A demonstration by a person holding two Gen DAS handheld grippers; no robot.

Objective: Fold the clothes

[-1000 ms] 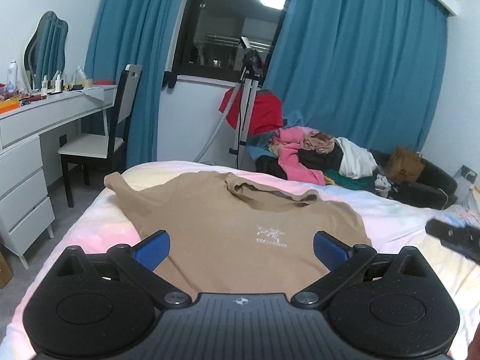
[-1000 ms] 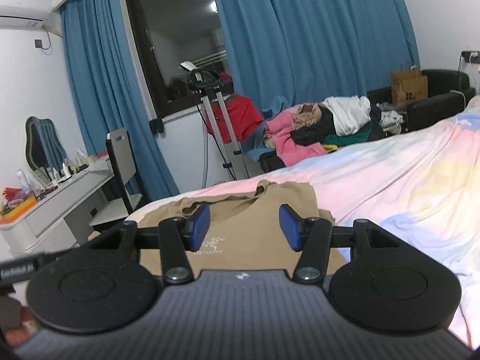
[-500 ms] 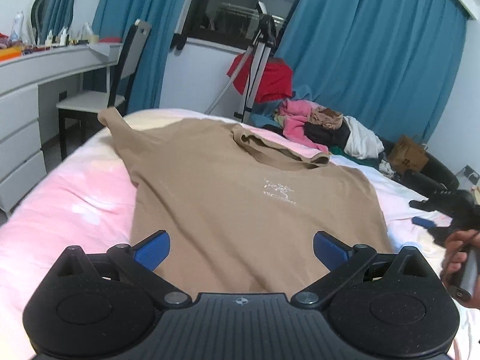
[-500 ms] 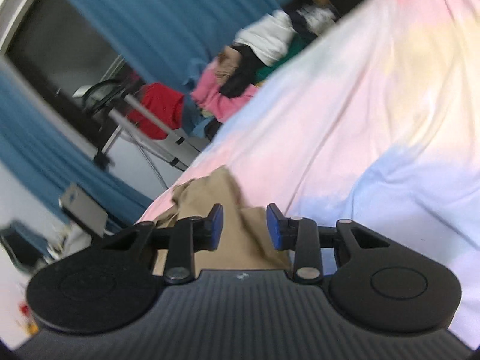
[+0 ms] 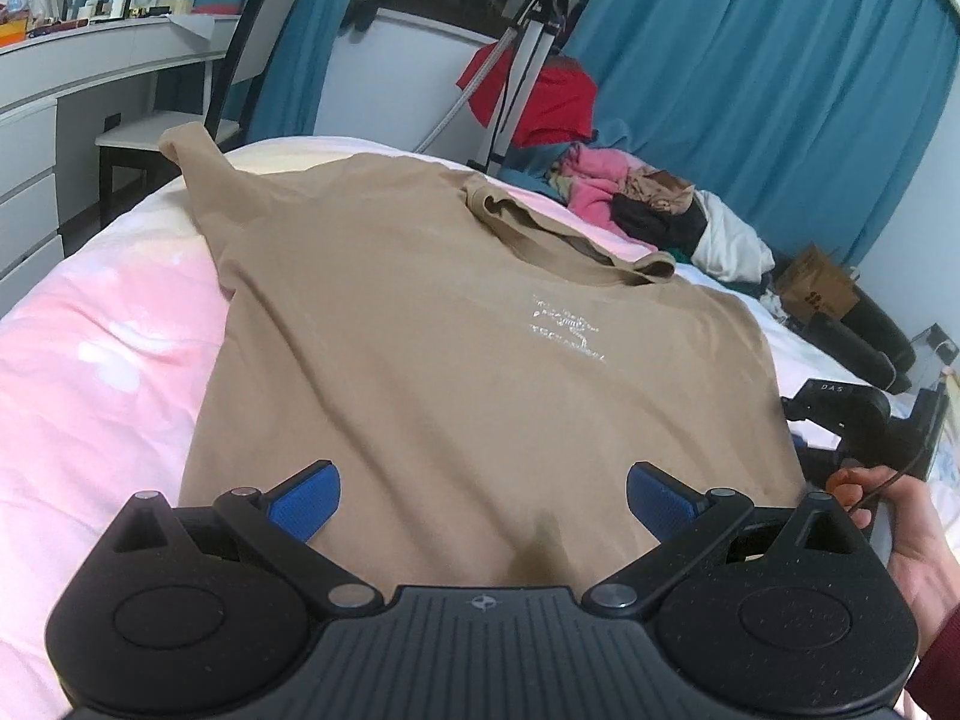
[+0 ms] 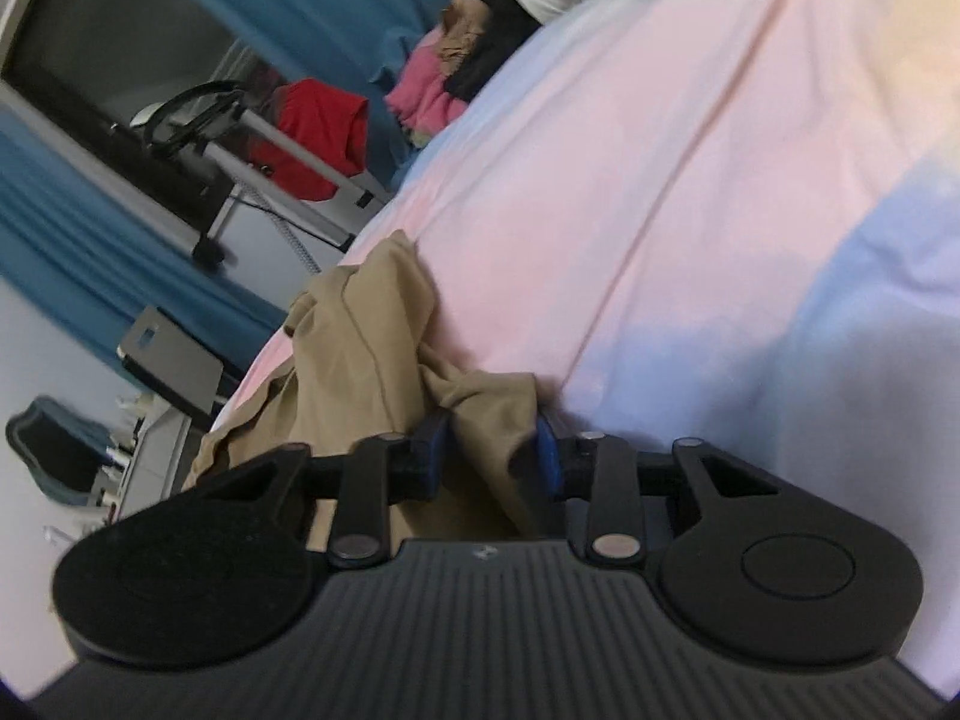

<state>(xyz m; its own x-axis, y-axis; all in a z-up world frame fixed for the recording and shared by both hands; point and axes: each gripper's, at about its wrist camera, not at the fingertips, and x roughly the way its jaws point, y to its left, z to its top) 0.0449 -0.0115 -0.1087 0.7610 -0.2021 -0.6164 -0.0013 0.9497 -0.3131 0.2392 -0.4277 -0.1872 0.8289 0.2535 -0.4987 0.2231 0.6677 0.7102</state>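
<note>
Shirt count is one: a tan cotton T-shirt [image 5: 456,324] with a small white chest print, lying flat, front up, on the pastel pink-and-blue bed [image 5: 102,360]. Two grippers work it. The left gripper [image 5: 483,495] hovers over the lower hem, blue pads spread wide with nothing between them. The right gripper [image 6: 486,459] is pinched narrow on a bunched fold at the shirt's right edge. Bare bedding lies on both sides of the shirt.
</note>
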